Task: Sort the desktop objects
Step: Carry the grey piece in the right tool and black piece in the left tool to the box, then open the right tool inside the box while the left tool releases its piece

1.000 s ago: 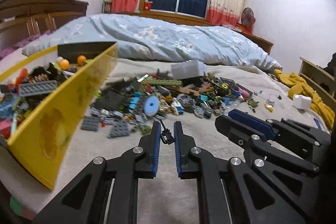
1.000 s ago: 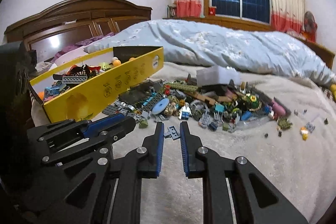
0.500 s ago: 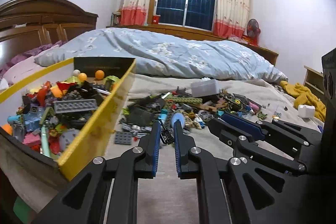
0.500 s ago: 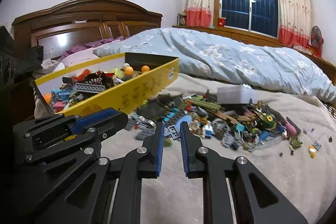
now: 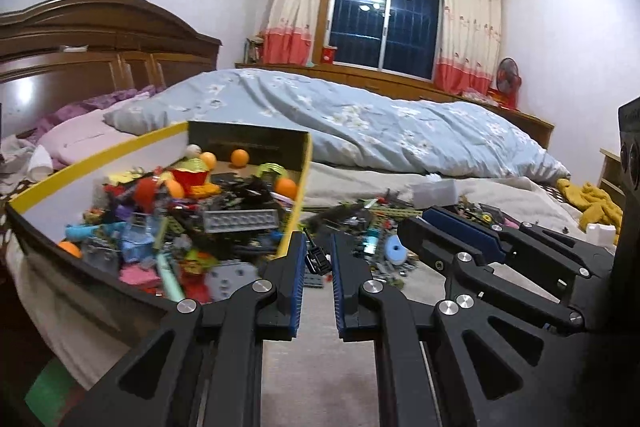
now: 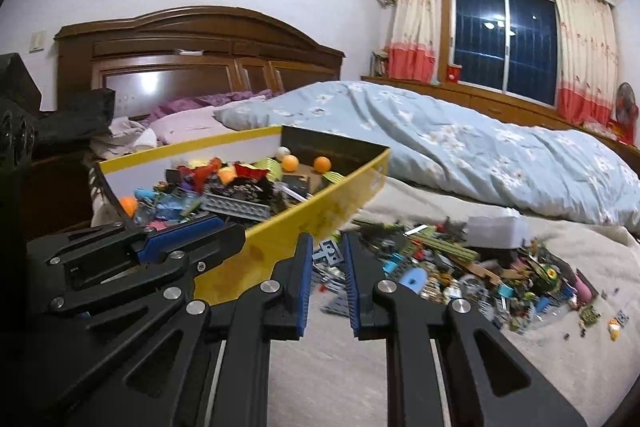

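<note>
From my left wrist camera, my left claw (image 5: 317, 259) is nearly closed, its two blue-lined fingers pinching a small black piece (image 5: 316, 258) between their tips. The piece hangs above the bedspread, just beside the near right corner of the yellow box (image 5: 298, 195), outside its wall. The box sits to the left, crammed with bricks, among them a long grey brick (image 5: 240, 220) and several orange balls (image 5: 240, 157). Ahead and right lies the loose pile of bricks (image 5: 372, 227) on the beige bedspread (image 5: 320, 355), with a blue disc (image 5: 396, 250) at its near edge. My right claw (image 5: 452, 231) reaches in from the right, partly hiding the pile. Behind everything lies a blue quilt (image 5: 360, 123).

From my right wrist camera, my right claw (image 6: 327, 259) is likewise narrowed, gripping a small grey-blue plate (image 6: 330, 253) between its fingertips. It hovers over the near end of the pile (image 6: 460, 263), close to the box's yellow side (image 6: 320, 215). My left claw (image 6: 192, 239) crosses in from the left and covers the box's near corner. This view shows the pile spread wide to the right, with a white block (image 6: 494, 227) behind it and a few stray bits (image 6: 614, 327) lying apart; the black piece is hidden here.
</note>
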The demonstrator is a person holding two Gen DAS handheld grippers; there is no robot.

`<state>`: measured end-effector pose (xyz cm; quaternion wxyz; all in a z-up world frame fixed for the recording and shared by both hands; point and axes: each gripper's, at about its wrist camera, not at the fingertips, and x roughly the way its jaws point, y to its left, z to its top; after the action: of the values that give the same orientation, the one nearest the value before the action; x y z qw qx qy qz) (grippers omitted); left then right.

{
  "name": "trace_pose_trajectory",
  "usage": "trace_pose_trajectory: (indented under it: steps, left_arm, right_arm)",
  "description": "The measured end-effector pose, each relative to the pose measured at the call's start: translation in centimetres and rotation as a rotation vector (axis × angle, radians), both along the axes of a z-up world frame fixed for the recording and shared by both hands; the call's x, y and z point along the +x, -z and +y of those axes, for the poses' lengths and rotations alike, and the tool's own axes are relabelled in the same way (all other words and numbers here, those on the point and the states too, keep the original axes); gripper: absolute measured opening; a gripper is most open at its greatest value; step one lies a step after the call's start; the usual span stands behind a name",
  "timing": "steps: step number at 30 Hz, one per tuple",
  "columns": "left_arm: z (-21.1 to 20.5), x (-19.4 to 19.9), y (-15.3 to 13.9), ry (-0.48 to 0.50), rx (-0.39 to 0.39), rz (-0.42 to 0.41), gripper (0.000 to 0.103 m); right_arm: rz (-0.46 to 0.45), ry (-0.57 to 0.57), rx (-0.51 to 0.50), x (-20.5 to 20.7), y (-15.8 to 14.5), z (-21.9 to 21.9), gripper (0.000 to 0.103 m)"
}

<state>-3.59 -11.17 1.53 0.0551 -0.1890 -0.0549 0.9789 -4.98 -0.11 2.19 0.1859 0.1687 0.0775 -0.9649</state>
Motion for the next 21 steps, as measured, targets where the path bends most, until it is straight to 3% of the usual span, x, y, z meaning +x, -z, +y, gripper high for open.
trace_pose_trajectory:
  steps: [9, 12, 18, 21]
  left_arm:
    - [-3.4, 1.2, -0.3, -0.081, 0.002, 0.036, 0.012]
    - [-4.3, 1.1, 0.1, -0.105, -0.005, 0.028, 0.012]
    - [-5.0, 0.7, 0.0, -0.135, -0.076, 0.048, 0.012]
    - [-5.9, -0.4, -0.1, -0.14, -0.023, 0.026, 0.012]
  right_arm:
    - [0.019, -0.097, 0.006, -0.1, -0.4, -3.8, 0.016]
    - [-0.015, -0.119, -0.004, -0.7, 0.0, -5.0, 0.016]
    - [-0.033, -0.15, -0.011, -1.7, 0.5, -6.0, 0.016]
    - [-0.028, -0.156, -0.026, -2.6, 0.3, -6.3, 0.016]
